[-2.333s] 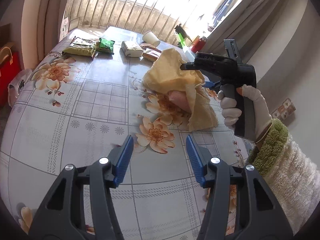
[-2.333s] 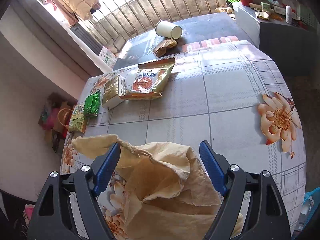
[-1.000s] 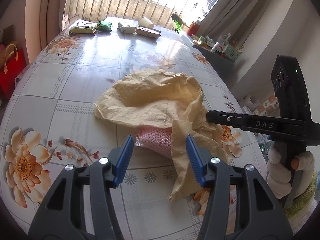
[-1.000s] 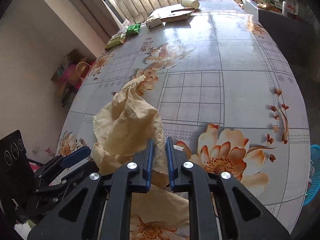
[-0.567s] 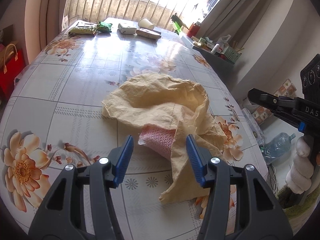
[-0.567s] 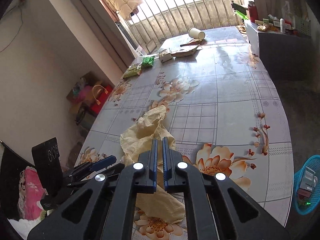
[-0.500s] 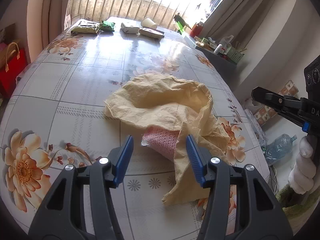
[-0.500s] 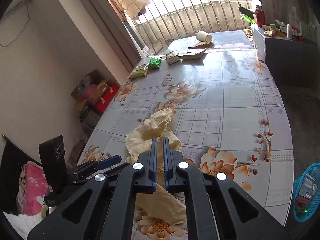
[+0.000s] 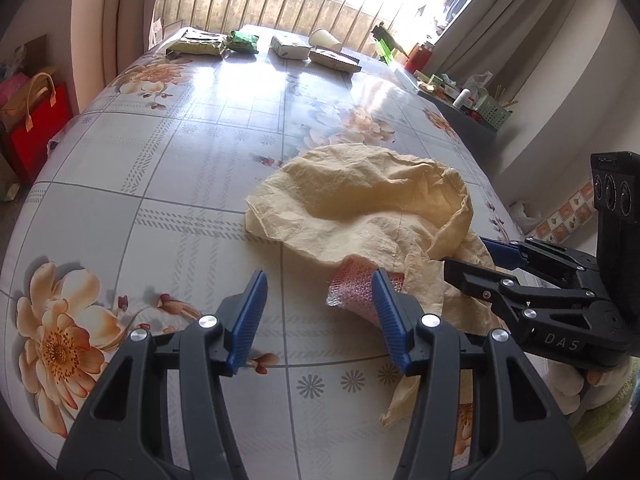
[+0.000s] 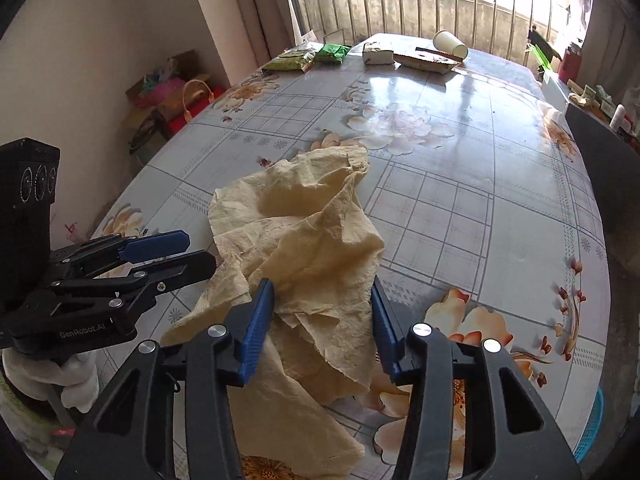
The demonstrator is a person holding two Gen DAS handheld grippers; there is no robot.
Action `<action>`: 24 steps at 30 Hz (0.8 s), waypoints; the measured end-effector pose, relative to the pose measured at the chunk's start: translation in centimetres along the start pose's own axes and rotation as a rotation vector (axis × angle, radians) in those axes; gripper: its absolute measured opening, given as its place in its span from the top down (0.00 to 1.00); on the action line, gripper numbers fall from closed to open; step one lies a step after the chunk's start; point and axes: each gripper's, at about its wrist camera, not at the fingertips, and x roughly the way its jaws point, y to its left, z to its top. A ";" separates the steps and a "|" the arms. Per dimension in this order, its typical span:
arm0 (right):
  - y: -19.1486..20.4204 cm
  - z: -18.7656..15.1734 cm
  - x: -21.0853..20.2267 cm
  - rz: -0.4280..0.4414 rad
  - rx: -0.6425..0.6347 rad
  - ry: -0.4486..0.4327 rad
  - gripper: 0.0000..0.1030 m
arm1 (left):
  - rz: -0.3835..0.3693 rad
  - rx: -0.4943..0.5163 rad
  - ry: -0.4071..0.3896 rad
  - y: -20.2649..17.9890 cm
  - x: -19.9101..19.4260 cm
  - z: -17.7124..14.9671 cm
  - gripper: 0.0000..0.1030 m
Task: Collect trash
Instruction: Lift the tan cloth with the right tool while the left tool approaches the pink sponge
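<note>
A crumpled yellow paper bag [image 9: 360,204] lies on the flowered table [image 9: 160,184], with pink bubble wrap [image 9: 352,286] poking out from under its near edge. My left gripper [image 9: 318,304] stands open just before the bubble wrap, its right finger against it and nothing pressed between the pads. My right gripper [image 10: 320,308] has its jaws opening, and the bag [image 10: 312,240] bulges loosely between the blue pads. Each gripper shows in the other's view: the right gripper [image 9: 468,256] at the bag's right edge, the left gripper [image 10: 196,252] at its left.
At the table's far end lie a paper cup [image 10: 450,44], a flat packet [image 10: 426,60], a white box [image 10: 378,54] and green snack packets [image 10: 316,56]. A red bag [image 9: 36,120] stands on the floor left; a blue basket [image 10: 596,420] and a cluttered shelf [image 9: 460,100] are at the right.
My right gripper, earlier shut on a fold of the bag and raised, has come down beside it and parted its jaws. The bag has slumped flatter; the left gripper has barely moved.
</note>
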 end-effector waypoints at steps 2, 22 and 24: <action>-0.2 0.1 -0.6 -0.030 0.009 -0.018 0.86 | -0.004 0.001 0.002 0.1 0.0 0.0 0.51; -4.6 0.7 -18.6 -0.244 0.095 -0.440 0.95 | 0.016 0.018 0.007 -0.3 0.3 0.2 0.51; -4.4 -0.1 -19.0 -0.270 0.076 -0.425 0.95 | 0.012 0.010 0.009 -0.2 0.3 0.2 0.51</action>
